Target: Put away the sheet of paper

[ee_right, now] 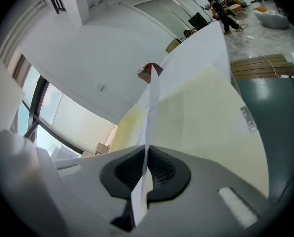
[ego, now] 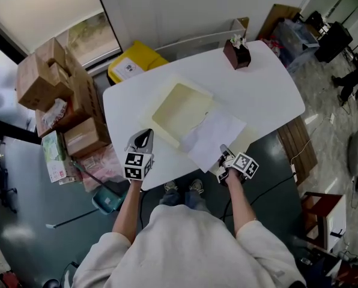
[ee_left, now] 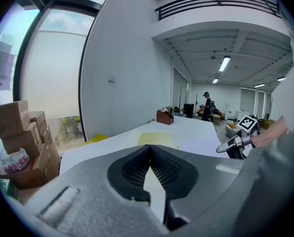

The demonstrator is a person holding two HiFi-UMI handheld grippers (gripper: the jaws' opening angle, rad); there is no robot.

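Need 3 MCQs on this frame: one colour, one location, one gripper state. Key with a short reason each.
1. The tray is
A. red
B. pale yellow
C. black

2. The brown box stands
A. on the floor
B. at the far end of the table
C. inside the tray

3. The right gripper is
A. open and empty
B. shut on the sheet of paper
C. shut on the tray's rim

Key: 1 B, it looks cream-yellow against the white tabletop. 2 B, it sits near the far edge, apart from the tray. 3 B, the right gripper view shows the sheet pinched between its jaws.
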